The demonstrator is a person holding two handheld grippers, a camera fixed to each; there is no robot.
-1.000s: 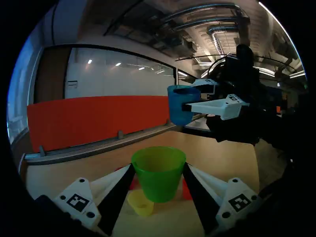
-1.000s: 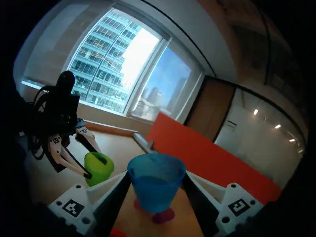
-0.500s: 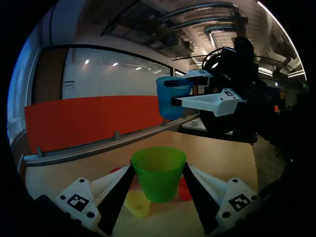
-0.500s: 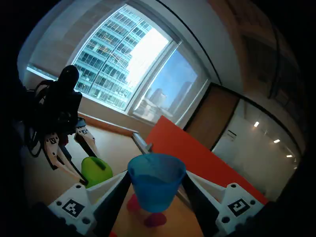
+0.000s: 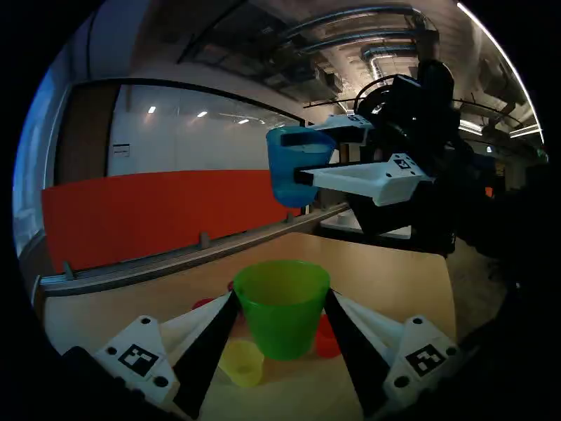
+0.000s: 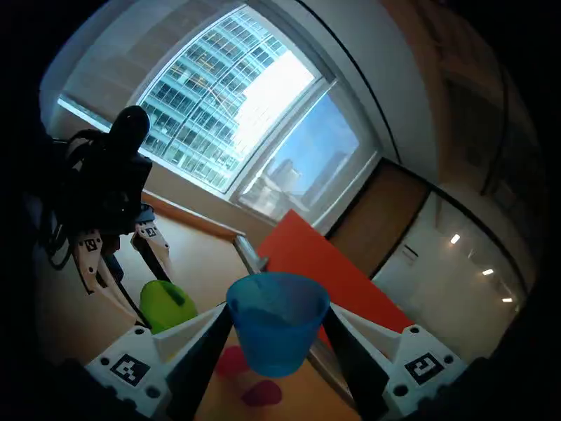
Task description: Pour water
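Wooden table [image 5: 382, 270] below held a yellow cup [image 5: 242, 361] and red cups [image 5: 325, 337]. Left gripper [image 5: 281, 296] clamped the green cup [image 5: 282, 323]; right gripper [image 6: 278, 309] clamped the blue cup [image 6: 277, 340], higher, contents unclear.

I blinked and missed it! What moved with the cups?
The right gripper carried the blue cup up and leftward in the left gripper view, closer to above the green cup. Nothing was grabbed or let go; the left gripper kept holding the green cup steady.
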